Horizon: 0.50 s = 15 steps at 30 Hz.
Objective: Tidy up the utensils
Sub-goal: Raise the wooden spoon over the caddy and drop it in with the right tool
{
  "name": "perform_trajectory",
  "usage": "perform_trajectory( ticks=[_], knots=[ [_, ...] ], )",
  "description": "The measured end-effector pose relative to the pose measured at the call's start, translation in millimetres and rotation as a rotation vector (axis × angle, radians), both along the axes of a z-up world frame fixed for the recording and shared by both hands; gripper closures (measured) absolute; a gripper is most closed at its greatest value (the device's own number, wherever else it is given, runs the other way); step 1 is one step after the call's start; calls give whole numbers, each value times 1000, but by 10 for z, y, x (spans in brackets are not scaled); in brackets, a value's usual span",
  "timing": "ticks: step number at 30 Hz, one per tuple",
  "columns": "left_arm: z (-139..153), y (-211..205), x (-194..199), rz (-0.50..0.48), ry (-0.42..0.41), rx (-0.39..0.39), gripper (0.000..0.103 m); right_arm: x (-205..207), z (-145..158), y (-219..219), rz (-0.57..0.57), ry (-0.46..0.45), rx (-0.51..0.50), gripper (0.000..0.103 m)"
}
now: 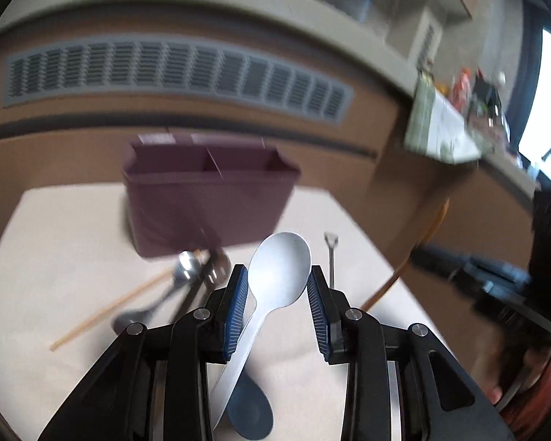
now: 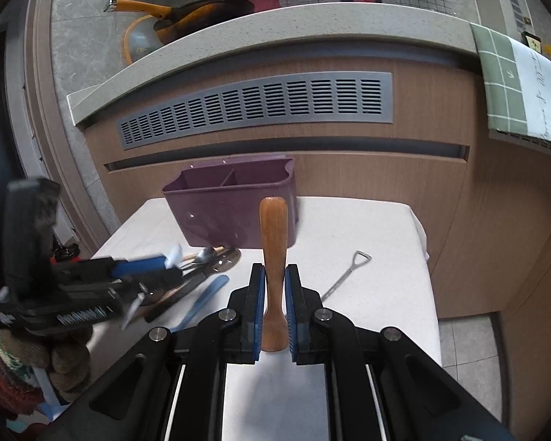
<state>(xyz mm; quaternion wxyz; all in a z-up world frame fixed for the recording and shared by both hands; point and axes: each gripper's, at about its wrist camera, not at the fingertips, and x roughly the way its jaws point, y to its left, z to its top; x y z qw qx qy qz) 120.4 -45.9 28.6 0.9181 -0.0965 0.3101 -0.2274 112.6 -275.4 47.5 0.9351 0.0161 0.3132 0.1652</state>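
Note:
My left gripper (image 1: 277, 270) is shut on a white plastic spoon (image 1: 279, 275), whose bowl sits between the blue pads while its handle trails back under the left finger. It hangs above the table. My right gripper (image 2: 275, 268) is shut on the handle of a wooden utensil (image 2: 273, 242) that points up and away. Behind both stands a purple divided caddy (image 2: 220, 217), also in the left wrist view as the caddy (image 1: 202, 213). On the cloth lie a blue spoon (image 1: 249, 411), a metal spoon (image 1: 187, 268), a chopstick (image 1: 110, 312) and a metal bottle opener (image 2: 345, 275).
The white-clothed table (image 2: 367, 228) ends at its right edge over a tiled floor. A wooden counter front with a grey vent (image 2: 260, 106) rises close behind the caddy. A checkered cloth (image 2: 503, 84) hangs at the upper right. A gloved hand (image 2: 66, 360) holds the left gripper.

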Motion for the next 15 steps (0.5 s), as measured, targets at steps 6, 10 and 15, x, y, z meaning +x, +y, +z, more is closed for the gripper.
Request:
perform_trajectory(
  ticks=[6, 10, 15],
  knots=[
    [851, 284, 227, 39, -123, -144, 69, 221, 427, 107, -4, -76, 27, 93],
    [1473, 455, 510, 21, -169, -294, 69, 495, 1173, 235, 4, -206, 14, 93],
    [1560, 575, 786, 42, -272, -436, 68, 956, 1598, 419, 12, -229, 7, 93]
  ],
)
